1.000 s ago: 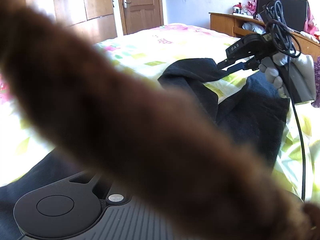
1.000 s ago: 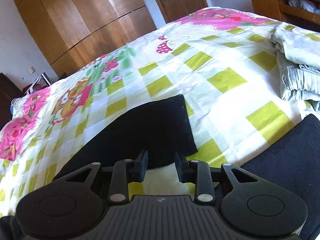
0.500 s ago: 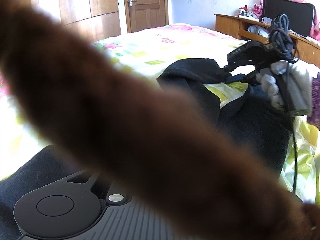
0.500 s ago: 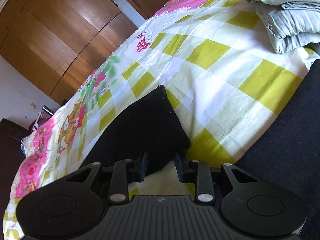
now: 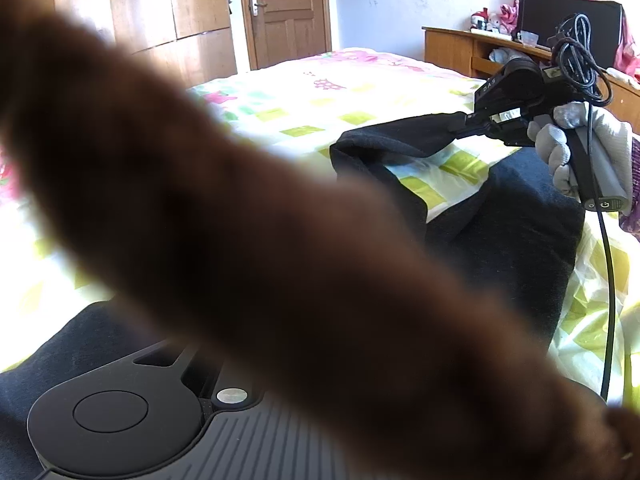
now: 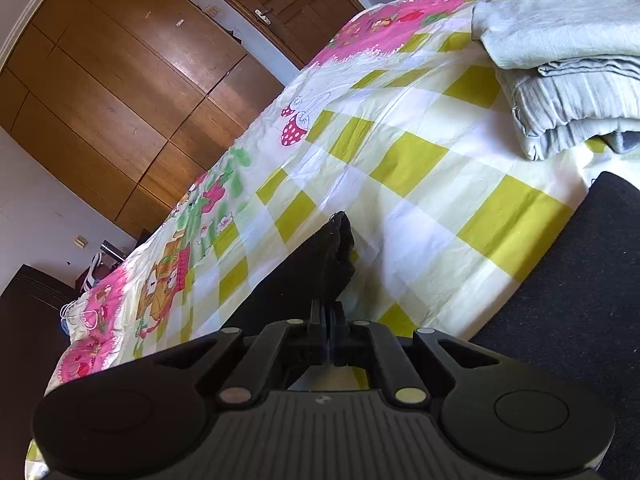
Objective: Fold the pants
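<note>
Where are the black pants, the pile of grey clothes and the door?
black pants (image 6: 320, 264): right wrist view, on the bunched cuff just ahead of the tongs.
pile of grey clothes (image 6: 568, 80): right wrist view, on the middle of the folded stack.
door (image 5: 286, 12): left wrist view, on its wooden panels.

checked bed (image 6: 420, 152) — pants (image 6: 580, 300), folded laundry (image 6: 568, 80)

A checked yellow bedsheet (image 6: 404, 160) with pink cartoon prints covers the bed; folded grey cloths (image 6: 568, 80) lie stacked near wooden wardrobes (image 6: 132, 92) and a door (image 5: 286, 8).
</note>
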Available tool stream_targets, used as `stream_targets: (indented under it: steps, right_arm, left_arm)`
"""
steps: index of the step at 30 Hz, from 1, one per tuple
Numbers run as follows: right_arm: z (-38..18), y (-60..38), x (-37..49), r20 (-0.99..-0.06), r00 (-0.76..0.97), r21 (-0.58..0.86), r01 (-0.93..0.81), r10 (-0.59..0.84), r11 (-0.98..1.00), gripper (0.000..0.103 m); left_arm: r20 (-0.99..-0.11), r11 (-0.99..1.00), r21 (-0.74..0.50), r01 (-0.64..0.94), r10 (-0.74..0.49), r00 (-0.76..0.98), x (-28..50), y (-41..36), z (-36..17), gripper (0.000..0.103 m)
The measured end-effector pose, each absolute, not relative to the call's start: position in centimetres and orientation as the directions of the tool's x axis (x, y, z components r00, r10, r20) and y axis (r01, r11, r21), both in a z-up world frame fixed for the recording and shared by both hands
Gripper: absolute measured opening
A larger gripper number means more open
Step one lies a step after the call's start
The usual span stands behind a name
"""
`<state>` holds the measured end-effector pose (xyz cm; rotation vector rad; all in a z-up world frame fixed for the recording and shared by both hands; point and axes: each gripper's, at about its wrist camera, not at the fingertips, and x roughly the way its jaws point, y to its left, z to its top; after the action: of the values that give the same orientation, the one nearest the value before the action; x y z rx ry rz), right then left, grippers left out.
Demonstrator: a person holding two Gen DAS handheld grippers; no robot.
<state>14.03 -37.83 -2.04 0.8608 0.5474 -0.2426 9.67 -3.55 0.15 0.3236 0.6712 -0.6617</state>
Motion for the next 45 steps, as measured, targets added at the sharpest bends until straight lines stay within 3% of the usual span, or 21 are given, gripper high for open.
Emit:
stream_targets:
  steps: [7, 13, 15, 20, 29, 39, 41, 42, 45]
  right_arm:
    - [4.1, -40.2, 11.1, -0.423, 0.906, 0.684, 0.321, -0.002, 0.656, 0.02]
    - [8.9, -42.4, 2.8, -0.327, 0.944, 0.672, 0.26, -0.038, 0.693, 0.02]
    - [7.6, -43.5, -0.2, -0.356, 0.932, 0.67, 0.307, -0.071, 0.676, 0.02]
    - [0.2, -46.2, -2.2, -0.537, 0.839, 0.675, 0.489, -0.087, 0.553, 0.02]
    - [-2.5, -47.5, -1.2, -0.528, 0.849, 0.733, 0.466, -0.016, 0.496, 0.026]
    - [-3.4, -47.6, -2.4, -0.507, 0.862, 0.763, 0.454, -0.009, 0.459, 0.044]
    - [-3.5, -47.6, -2.3, -0.519, 0.854, 0.748, 0.468, -0.025, 0.47, 0.041]
    - [-3.4, -47.4, -2.0, -0.531, 0.846, 0.731, 0.479, -0.035, 0.486, 0.022]
    - [-2.3, -47.4, -0.9, -0.527, 0.85, 0.724, 0.462, -0.023, 0.512, 0.022]
  left_arm:
    - [-0.634, 0.726, 0.094, 0.681, -0.484, 0.603, 9.0, -4.6, 2.1, 0.021]
    - [-0.584, 0.687, 0.098, 0.72, -0.546, 0.601, 6.6, -6.5, 4.9, 0.022]
    - [-0.588, 0.659, 0.092, 0.746, -0.568, 0.575, 5.5, -7.6, 4.6, 0.027]
    - [-0.655, 0.596, 0.081, 0.799, -0.572, 0.494, 4.0, -10.4, 1.9, 0.027]
    - [-0.688, 0.564, 0.128, 0.816, -0.542, 0.482, 2.6, -12.3, 0.1, 0.027]
    - [-0.69, 0.553, 0.145, 0.821, -0.538, 0.484, 2.4, -13.0, -0.5, 0.028]
    - [-0.69, 0.553, 0.144, 0.821, -0.538, 0.484, 2.4, -13.0, -0.5, 0.028]
    - [-0.69, 0.553, 0.144, 0.821, -0.538, 0.484, 2.4, -13.0, -0.5, 0.028]
    - [-0.688, 0.555, 0.141, 0.82, -0.54, 0.485, 2.6, -13.0, -0.4, 0.028]
